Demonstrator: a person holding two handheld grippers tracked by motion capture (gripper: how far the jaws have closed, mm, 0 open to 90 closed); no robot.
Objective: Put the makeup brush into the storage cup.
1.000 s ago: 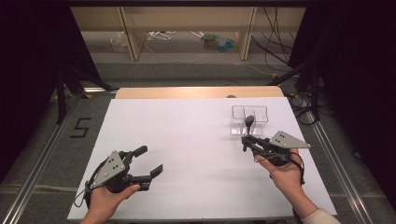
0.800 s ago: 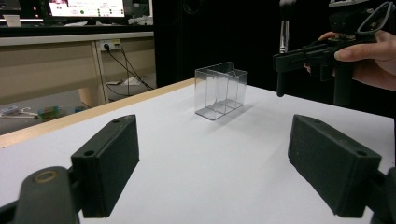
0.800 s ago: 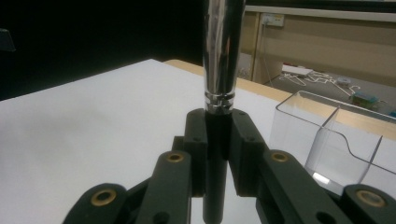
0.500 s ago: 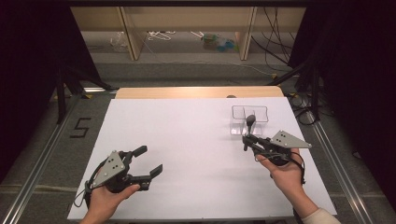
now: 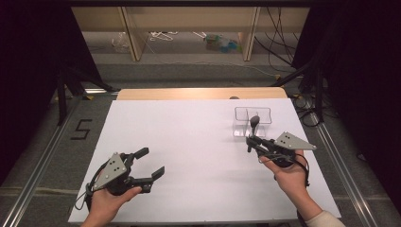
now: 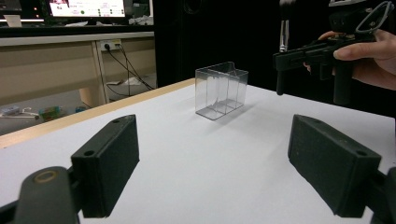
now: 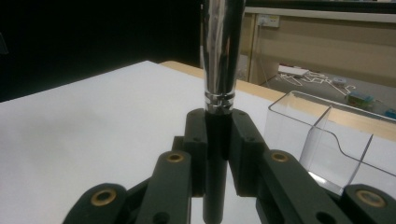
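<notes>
Black left claw (image 5: 149,163) rests low on the white worktop (image 5: 189,142), jaws spread and holding nothing. Farther off, the right claw (image 5: 249,140) clenches an upright makeup brush (image 5: 254,124) just before the clear organiser (image 5: 252,120).

The table (image 5: 189,142) is covered in plain white, with a strip of light wood along its far edge. On it stands a clear, colourless plastic box (image 5: 253,121) with see-through walls. The right gripper (image 5: 249,142) is black with brass-coloured rivets and a grey plate on top; the brush (image 7: 219,70) between its jaws has a black handle and a shiny silver metal collar. The left gripper (image 5: 150,163) is black too, also with a grey plate. The floor beside the table is grey, marked with a black number 5 (image 5: 81,129).
</notes>
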